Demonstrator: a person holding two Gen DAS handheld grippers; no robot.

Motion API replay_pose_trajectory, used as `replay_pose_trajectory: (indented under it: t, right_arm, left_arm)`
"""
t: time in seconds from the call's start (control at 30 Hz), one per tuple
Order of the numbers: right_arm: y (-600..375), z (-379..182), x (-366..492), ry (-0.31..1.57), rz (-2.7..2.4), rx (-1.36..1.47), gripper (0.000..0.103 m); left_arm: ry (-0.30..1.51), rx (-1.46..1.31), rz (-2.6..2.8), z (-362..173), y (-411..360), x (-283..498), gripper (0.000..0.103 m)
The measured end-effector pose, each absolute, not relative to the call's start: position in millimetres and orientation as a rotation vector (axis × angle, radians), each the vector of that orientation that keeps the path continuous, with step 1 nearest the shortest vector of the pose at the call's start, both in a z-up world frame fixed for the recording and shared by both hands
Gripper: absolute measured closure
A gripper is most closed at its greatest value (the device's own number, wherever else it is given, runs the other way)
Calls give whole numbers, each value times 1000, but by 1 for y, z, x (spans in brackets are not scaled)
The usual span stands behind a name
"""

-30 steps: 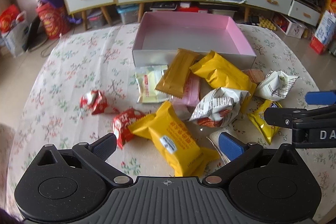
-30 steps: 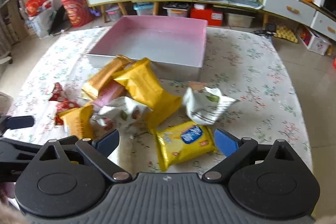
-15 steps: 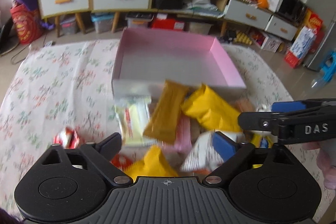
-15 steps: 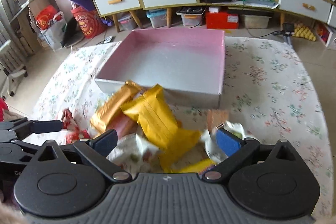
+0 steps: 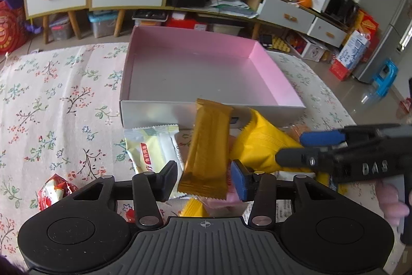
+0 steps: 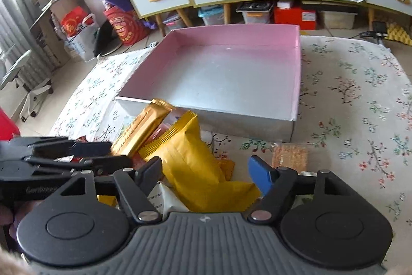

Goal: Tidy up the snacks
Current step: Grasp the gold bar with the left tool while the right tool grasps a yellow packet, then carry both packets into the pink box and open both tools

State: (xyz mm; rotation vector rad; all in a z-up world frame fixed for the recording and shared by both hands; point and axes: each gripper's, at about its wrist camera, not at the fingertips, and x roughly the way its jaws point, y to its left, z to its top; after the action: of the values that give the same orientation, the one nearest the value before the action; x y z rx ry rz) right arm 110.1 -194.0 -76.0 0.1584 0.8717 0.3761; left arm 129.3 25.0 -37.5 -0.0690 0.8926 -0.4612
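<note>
Left tongs [image 5: 204, 178]: your jaws have just been closing round the gold-brown packet [image 5: 208, 148]; contact unclear.
Right tongs [image 6: 206, 173]: just been closing, not yet gripping the yellow packet [image 6: 195, 161].
Pink box [image 5: 273, 76]: empty.

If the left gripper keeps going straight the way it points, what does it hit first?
Most likely the gold-brown snack bar, which lies between the closing jaws of the left gripper; past it stands the near wall of the pink box.
</note>
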Motion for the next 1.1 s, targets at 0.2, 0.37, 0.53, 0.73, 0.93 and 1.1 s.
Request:
replay_pose_trajectory:
  t: [0.2, 0.37, 0.53, 0.73, 0.93, 1.1]
  right_arm:
    - [-185, -76, 108, 880, 394, 111, 28]
    - [-177, -81, 106, 886, 360, 26, 35]
    - [-170, -87, 104, 903, 307, -94, 55]
    - [-175, -79, 104, 896, 289, -63, 67]
    - [-182, -60, 102, 857, 300, 15, 69]
    - [-183, -53, 105, 823, 279, 49, 69]
  left_arm:
    - [888, -85, -439, -42, 18, 133, 61]
    - [901, -127, -392, -46, 12, 138, 66]
    - [905, -133, -347, -44, 5, 137, 72]
    - [916, -196, -302, -37, 9, 138, 76]
    - [904, -224, -296, -28, 15, 133, 76]
    - [879, -222, -305, -22, 19, 131, 77]
